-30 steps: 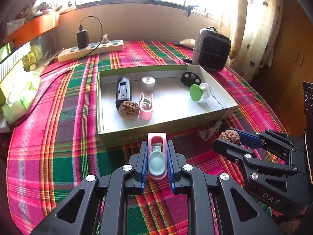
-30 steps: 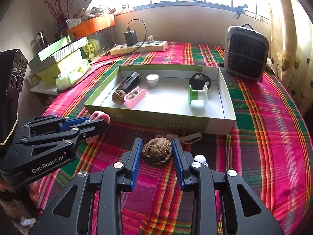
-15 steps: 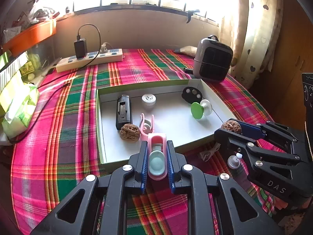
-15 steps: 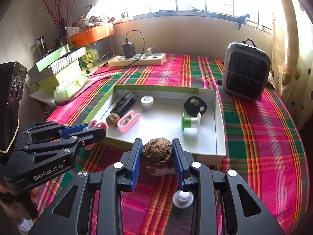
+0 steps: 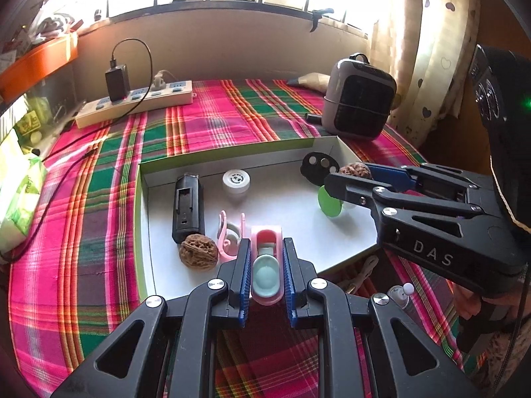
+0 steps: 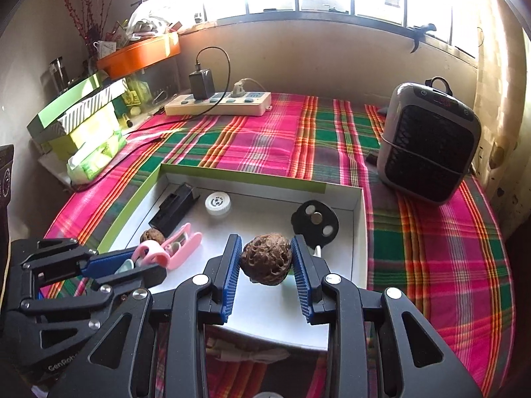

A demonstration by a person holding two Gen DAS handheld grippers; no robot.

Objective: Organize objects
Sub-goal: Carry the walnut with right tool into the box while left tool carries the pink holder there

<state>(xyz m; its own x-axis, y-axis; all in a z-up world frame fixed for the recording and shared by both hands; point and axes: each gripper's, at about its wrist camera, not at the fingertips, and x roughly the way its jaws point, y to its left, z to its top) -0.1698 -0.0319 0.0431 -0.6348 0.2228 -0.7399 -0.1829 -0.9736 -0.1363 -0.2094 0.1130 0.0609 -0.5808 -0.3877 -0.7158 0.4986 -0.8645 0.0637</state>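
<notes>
Left wrist view: left hand-held gripper (image 5: 265,273) clamps pink plastic clip w/ pale-green pad (image 5: 266,265) over shallow white cardboard tray (image 5: 345,152), near edge. Right hand-held gripper (image 6: 265,265) grips brown wrinkled walnut (image 6: 266,258) above tray's right side.

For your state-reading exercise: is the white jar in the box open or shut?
Shut. The white jar stands upright in the box with its lid on top.

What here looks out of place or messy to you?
Little stands out. A small white knobbed piece and a bundled pale cord lie on the plaid cloth just outside the shallow white cardboard box, while similar small things sit inside. Nothing looks spilled or broken.
</notes>
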